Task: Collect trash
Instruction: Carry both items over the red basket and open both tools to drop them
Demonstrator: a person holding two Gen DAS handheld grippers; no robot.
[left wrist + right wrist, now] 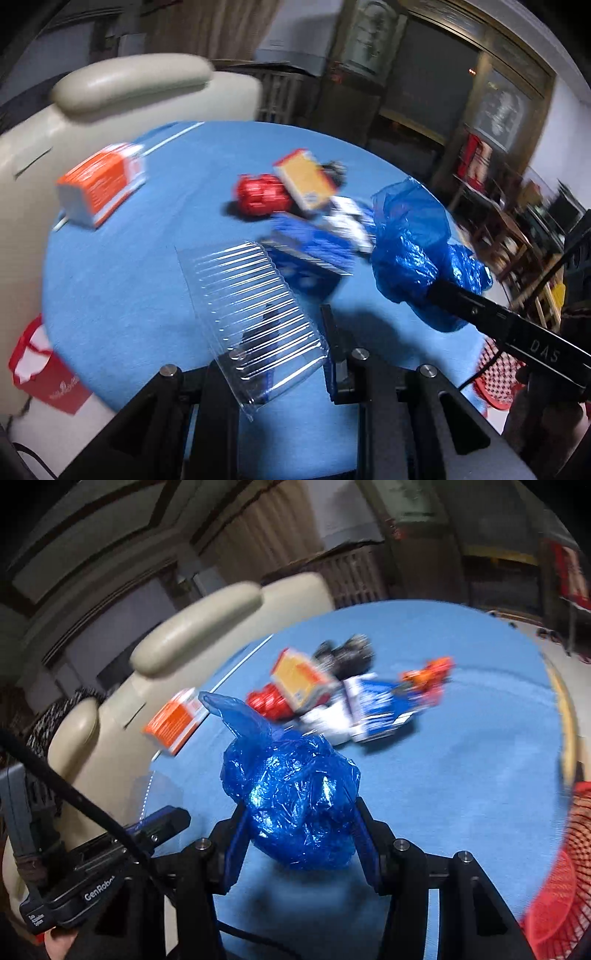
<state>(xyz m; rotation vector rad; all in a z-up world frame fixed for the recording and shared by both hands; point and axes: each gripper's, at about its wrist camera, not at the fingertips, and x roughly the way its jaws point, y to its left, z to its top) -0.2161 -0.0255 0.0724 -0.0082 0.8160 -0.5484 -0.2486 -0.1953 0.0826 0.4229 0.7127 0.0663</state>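
In the left wrist view, a clear ribbed plastic tray (255,314) is clamped between the fingers of the left gripper (280,354) and held above the round blue table (122,280). Farther out on the table, an orange and white box (101,184) lies apart at the left, while a red crumpled wrapper (260,194), a yellow and orange box (306,177) and a blue and white carton (314,247) are heaped together near the middle. At the right, a crumpled blue plastic bag (413,243) is seen gripped at the tip of the right gripper (436,284). A red paper bag (44,373) is seen below the table's left edge, and a cream chair (122,81) stands behind.

In the right wrist view, the blue plastic bag (295,797) is pinched between the two fingers of the right gripper (299,827), above the blue table (461,775). The same heap of boxes is seen beyond it, blurred, with the yellow and orange box (299,683) on top and the orange and white box (177,720) at the left. The left gripper (162,823) appears at the lower left with the clear tray (162,794) faintly visible at its tip. A red mesh basket (561,886) is seen at the right edge.
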